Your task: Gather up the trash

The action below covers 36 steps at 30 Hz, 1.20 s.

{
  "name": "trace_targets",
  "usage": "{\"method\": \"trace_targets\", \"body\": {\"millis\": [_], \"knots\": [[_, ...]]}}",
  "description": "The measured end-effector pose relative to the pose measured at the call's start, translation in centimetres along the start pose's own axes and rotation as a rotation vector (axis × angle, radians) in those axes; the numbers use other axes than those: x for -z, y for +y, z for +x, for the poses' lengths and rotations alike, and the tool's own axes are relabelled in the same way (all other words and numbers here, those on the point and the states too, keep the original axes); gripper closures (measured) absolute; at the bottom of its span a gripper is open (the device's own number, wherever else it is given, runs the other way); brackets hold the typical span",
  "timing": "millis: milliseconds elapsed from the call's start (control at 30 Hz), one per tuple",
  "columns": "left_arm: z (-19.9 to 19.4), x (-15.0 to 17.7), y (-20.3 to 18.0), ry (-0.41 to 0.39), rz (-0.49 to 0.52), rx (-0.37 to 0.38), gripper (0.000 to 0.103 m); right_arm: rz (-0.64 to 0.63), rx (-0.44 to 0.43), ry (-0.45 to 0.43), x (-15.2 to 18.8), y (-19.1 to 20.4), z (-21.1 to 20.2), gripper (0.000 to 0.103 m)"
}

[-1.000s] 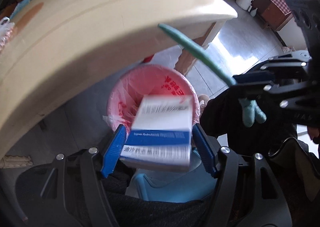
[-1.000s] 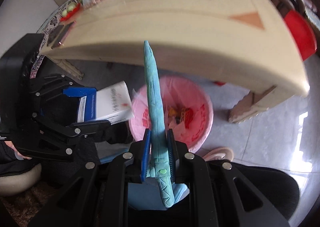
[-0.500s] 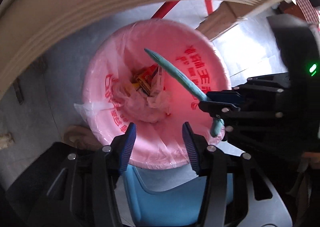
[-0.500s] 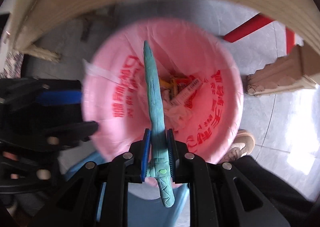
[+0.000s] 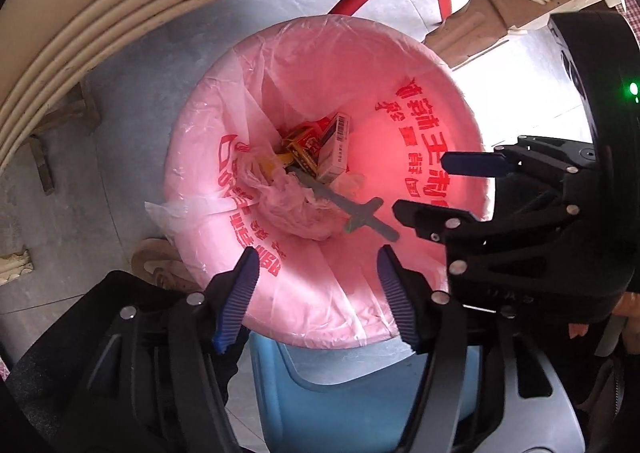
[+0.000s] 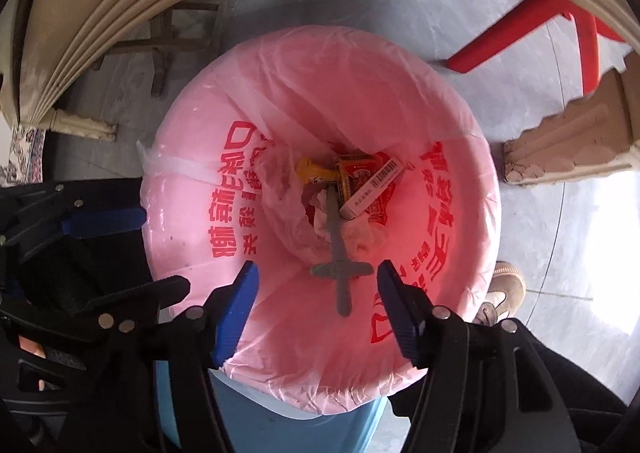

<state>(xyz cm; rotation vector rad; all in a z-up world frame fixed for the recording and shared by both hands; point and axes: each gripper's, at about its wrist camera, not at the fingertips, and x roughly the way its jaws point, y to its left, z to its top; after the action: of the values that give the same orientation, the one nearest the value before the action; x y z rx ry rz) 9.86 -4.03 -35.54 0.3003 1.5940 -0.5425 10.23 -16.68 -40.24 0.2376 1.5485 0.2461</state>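
Both hand-held grippers hang over the bin: the left hand-held gripper point(image 5: 316, 293) and the right hand-held gripper point(image 6: 316, 293) are spread wide with nothing between their fingers, so each load can fall clear. Inside the pink-lined trash bin point(image 6: 192, 157), beside the table's edge point(image 6: 120, 5), the toy sword point(image 6: 338, 257) leans blade-down among a white box point(image 6: 372, 185) and wrappers.

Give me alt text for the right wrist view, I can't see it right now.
The right gripper hangs open and empty above a pink-lined trash bin, with a green toy sword lying inside on boxes and wrappers. The open left gripper shows at the left edge, a table edge arching overhead.
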Motion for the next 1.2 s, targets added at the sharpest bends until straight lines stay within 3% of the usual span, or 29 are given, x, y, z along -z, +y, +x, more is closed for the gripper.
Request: {"method": "trace_targets", "body": {"millis": [367, 833, 967, 1200], "knots": [[0.2, 0.0, -0.4, 0.013, 0.033, -0.018, 0.041, 0.011, 0.021, -0.009, 0.2, -0.2, -0.6, 0.042], [-2.6, 1.1, -1.9, -0.059, 0.065, -0.07, 0.041, 0.01, 0.083, -0.069, 1.4, 0.1, -3.8, 0.042], [-5.1, 1.9, -2.8, -0.131, 0.029, -0.097, 0.041, -0.001, 0.134, -0.124, 1.9, 0.8, -6.5, 0.042], [-12.0, 4.3, -6.6, -0.359, -0.039, -0.175, 0.031, -0.006, 0.27, -0.369, 4.6, 1.4, -15.9, 0.042]]}}
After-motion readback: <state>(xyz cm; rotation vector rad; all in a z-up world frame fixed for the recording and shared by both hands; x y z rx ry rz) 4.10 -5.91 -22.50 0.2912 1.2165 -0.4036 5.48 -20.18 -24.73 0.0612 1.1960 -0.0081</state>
